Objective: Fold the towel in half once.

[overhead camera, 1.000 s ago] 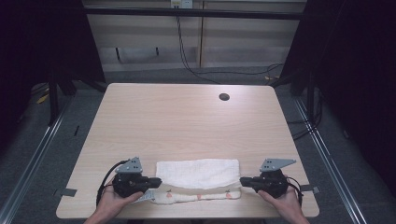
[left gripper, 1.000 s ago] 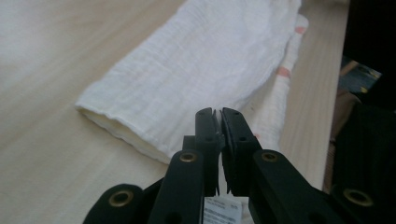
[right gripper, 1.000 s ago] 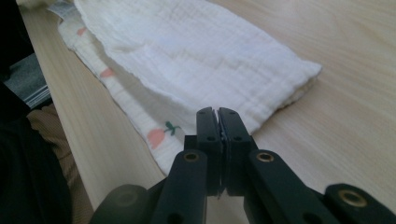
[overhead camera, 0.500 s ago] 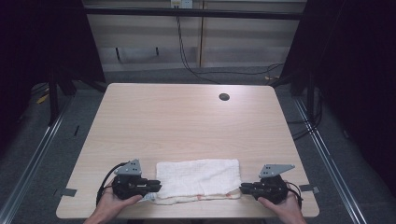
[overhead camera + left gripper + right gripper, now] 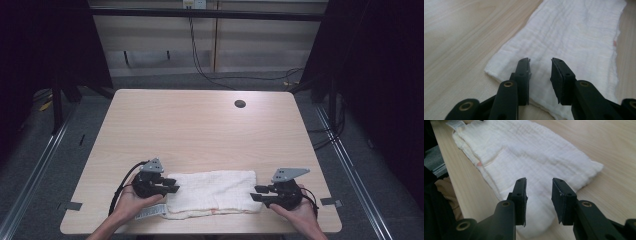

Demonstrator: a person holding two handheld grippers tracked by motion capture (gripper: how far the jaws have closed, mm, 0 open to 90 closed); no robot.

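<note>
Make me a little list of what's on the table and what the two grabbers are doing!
thing: white folded towel, lying flat near the table's front edge
table: light wood, small dark hole near the far edge
left gripper: at the towel's left end, jaws have just been opening, nothing pinched
right gripper: at the towel's right end, jaws have just been opening, nothing pinched
tag: small label sticks out at the towel's front left corner

I see the towel (image 5: 212, 192) as soft white woven cloth, ribbed and matt. My table (image 5: 200, 130) looks like pale wood-grain, smooth with a faint sheen, probably laminate. Both grippers' jaws look like matt black plastic with brassy screws.
</note>
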